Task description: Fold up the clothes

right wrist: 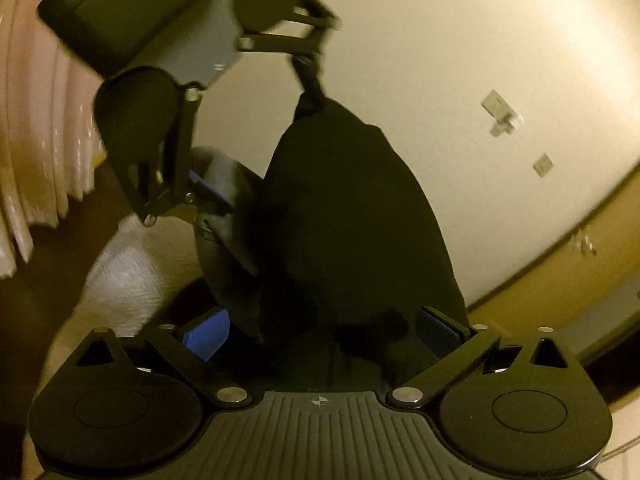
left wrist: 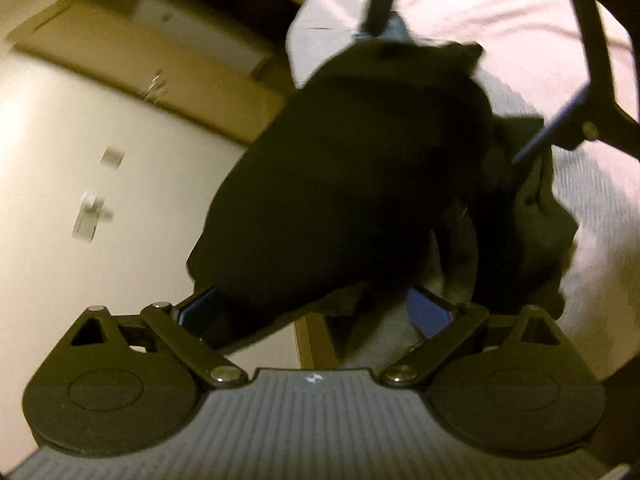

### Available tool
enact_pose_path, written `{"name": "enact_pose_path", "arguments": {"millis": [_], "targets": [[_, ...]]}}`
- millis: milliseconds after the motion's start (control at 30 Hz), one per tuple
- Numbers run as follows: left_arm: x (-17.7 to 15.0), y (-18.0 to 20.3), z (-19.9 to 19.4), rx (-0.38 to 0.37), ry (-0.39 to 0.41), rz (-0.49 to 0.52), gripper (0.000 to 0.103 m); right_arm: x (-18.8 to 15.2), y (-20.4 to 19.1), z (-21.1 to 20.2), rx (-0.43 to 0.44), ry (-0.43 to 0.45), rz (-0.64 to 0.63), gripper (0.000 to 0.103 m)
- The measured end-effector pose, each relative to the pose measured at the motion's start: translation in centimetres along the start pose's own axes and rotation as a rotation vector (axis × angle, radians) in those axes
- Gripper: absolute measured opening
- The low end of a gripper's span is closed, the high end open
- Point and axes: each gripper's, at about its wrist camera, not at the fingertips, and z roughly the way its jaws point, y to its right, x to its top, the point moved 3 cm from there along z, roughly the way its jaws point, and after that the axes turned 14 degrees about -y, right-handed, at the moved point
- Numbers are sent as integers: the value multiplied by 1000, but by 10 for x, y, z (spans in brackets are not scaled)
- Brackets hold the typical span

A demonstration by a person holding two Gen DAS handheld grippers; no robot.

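Note:
A black garment (left wrist: 340, 184) hangs in the air between both grippers and fills the middle of each view. In the left wrist view my left gripper (left wrist: 312, 304) stands wide open, its blue pads (left wrist: 196, 312) far apart and the cloth draped across them. My right gripper (left wrist: 456, 86) shows at the upper right, also spread, one finger meeting the garment's far corner. The right wrist view mirrors this. My right gripper (right wrist: 324, 320) is open with the black garment (right wrist: 352, 220) lying between its fingers. My left gripper (right wrist: 262, 140) is spread at the upper left, one finger at the cloth's top tip. The frames do not show how the cloth is held.
A pale wall with wooden trim (left wrist: 152, 68) and small wall switches (right wrist: 500, 114) lies behind the garment. Pinkish bedding (left wrist: 480, 0) shows beyond it, and a white textured cover (right wrist: 120, 272) lies below. Pleated curtains (right wrist: 32, 140) hang at the left edge.

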Motion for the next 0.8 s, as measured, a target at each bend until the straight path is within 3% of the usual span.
{"name": "enact_pose_path", "arguments": {"millis": [67,100,133,167,233,333,400,467,633,767,800], "targets": [[-1,-8,4,-28,35,-13,91,5,6,14,3,-23,13,77],[-1,-12,5,-53,48,-32,88,8,9,21,8,-38,30,55],[-1,-17,5,-77,61,-51,85,7,15,25,11,-46,54,43],[-1,-22,4,-108,73,-66,79,5,21,24,13,-43,79,40],[1,-28,1,-152,96,-82,70,1,34,24,19,-35,130,19],[9,-38,-10,-205,135,-125,36,-6,57,12,13,-11,205,13],[15,-46,-20,-242,172,-160,26,-13,77,-2,-21,19,253,11],[25,-56,-36,-270,272,-163,12,-21,95,-16,-64,41,301,11],[56,-62,-80,-246,418,-151,6,-49,140,-55,-182,60,418,8],[82,-48,-126,-265,532,-100,4,-95,158,-96,-257,44,531,8],[88,-42,-140,-280,559,-89,4,-113,157,-110,-366,-41,668,8]]}}
